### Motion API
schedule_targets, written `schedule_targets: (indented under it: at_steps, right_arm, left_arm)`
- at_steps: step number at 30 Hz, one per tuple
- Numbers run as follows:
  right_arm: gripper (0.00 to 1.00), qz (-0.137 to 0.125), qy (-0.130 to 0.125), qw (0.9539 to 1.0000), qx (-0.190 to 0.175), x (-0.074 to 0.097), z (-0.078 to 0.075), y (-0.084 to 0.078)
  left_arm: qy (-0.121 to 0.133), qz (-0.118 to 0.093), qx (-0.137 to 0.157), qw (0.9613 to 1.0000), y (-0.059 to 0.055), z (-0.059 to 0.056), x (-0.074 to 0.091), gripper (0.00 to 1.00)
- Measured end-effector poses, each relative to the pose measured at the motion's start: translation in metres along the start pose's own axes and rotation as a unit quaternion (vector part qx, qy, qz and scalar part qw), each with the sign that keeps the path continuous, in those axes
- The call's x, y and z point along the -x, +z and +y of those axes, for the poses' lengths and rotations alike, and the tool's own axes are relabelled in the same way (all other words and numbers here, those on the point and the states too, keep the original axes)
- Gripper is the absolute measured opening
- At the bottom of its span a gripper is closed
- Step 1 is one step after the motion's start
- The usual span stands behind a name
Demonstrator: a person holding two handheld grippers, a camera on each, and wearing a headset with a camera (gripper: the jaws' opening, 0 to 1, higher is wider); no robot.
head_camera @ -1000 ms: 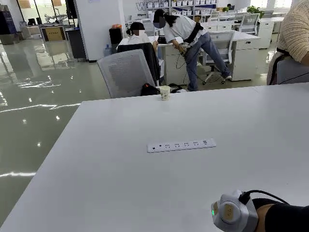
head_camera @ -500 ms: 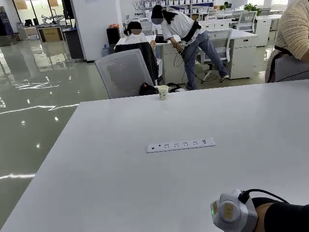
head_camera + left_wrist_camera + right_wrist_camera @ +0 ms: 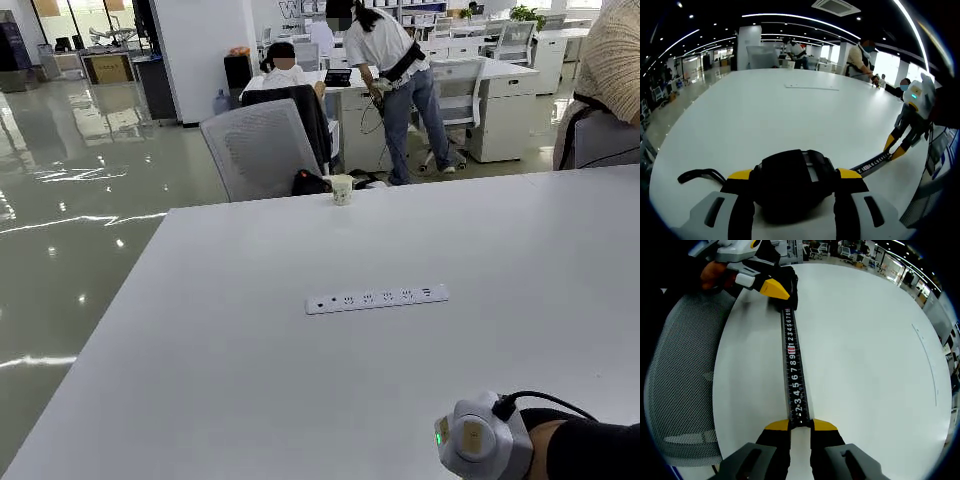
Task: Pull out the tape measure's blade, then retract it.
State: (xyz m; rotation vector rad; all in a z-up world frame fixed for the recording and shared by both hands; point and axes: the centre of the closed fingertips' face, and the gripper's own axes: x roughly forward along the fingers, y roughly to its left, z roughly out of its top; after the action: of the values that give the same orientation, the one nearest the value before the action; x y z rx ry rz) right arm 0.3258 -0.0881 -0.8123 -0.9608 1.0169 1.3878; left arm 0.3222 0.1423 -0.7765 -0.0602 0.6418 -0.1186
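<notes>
**Asker:** What were the tongs holding?

**Describer:** The left tongs point(image 3: 795, 174) were clenched around the black, rounded plastic tape measure case point(image 3: 790, 190), low over the wide white bench point(image 3: 765, 110). In the right gripper view, the dark metal blade with pale numerals point(image 3: 791, 365) lay flat along the bench. It ran from 6 o'clock, where the right tongs point(image 3: 800, 425) pinched its tip, to the case near 11 o'clock.

**Asker:** How would the pull have gone well?

**Describer:** My judgement was this. Draw the right tongs straight along the blade's own line, low to the bench, with the case held level. For the return, ease back slowly without letting go, so the blade couldn't whip or kink.
</notes>
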Motion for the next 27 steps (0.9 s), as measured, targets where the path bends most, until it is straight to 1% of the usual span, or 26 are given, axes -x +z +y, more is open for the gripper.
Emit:
schedule_targets:
  at_steps: [3, 7, 11, 18, 23, 27]
  right_arm:
    - [0.11, 0.001, 0.001, 1.0000, 0.006, 0.0001, -0.0004, 0.0007]
    - [0.11, 0.001, 0.000, 1.0000, 0.001, -0.0005, -0.0010, 0.0018]
    - [0.11, 0.002, -0.002, 1.0000, 0.005, 0.0002, -0.0009, 0.0027]
    - [0.11, 0.005, 0.001, 1.0000, 0.004, -0.0004, -0.0021, 0.0037]
    - [0.11, 0.002, 0.003, 1.0000, 0.002, -0.0009, -0.0018, 0.0048]
    - [0.11, 0.002, 0.003, 1.0000, 0.004, -0.0010, 0.0001, 0.0066]
  left_arm:
    - [-0.002, 0.001, 0.000, 1.0000, 0.0004, -0.0002, -0.0006, 0.59]
    - [-0.002, 0.000, -0.001, 1.0000, 0.0009, -0.0006, -0.0007, 0.59]
    - [-0.003, 0.005, 0.000, 1.0000, 0.0013, -0.0011, -0.0013, 0.59]
    - [-0.004, 0.006, -0.001, 1.0000, 0.0015, -0.0022, -0.0022, 0.59]
    - [-0.004, 0.010, 0.001, 0.9999, 0.0008, -0.0025, -0.0024, 0.59]
    - [-0.004, 0.007, 0.000, 1.0000, 0.0001, -0.0027, -0.0011, 0.59]
